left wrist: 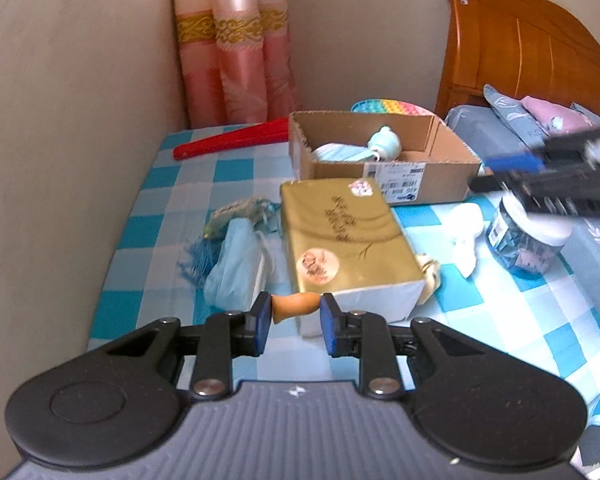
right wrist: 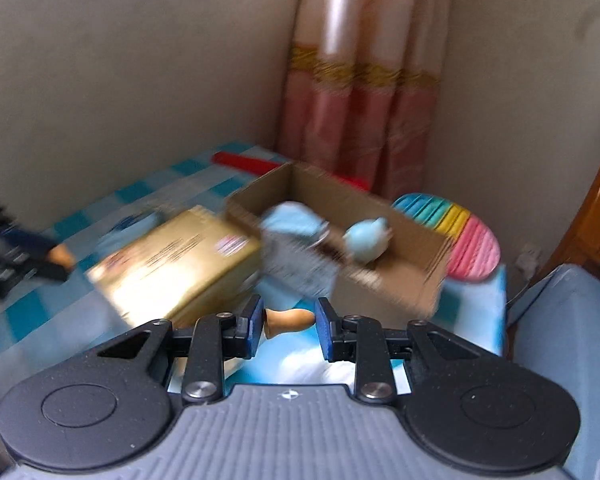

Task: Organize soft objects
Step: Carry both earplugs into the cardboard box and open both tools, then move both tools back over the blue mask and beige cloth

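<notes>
A light blue cloth bundle (left wrist: 236, 268) lies on the checked sheet beside a blue tassel (left wrist: 198, 260), left of a gold box (left wrist: 344, 236). Behind them stands an open cardboard box (left wrist: 428, 172) holding a pale blue soft toy (left wrist: 384, 144) and blue cloth (left wrist: 340, 154). My left gripper (left wrist: 296, 308) hovers in front of the gold box, its pads close together with only its own tan peg bridging them. My right gripper (right wrist: 288, 320) looks the same, above the sheet before the cardboard box (right wrist: 400, 280) and toy (right wrist: 366, 240). The picture there is blurred.
A red folded fan (left wrist: 232, 142) and a rainbow bubble mat (left wrist: 388, 105) lie behind the box. A white item (left wrist: 466, 232) and a white-lidded jar (left wrist: 528, 240) sit at the right. Walls, a pink curtain, a wooden headboard (left wrist: 520, 40) and pillows hem the bed.
</notes>
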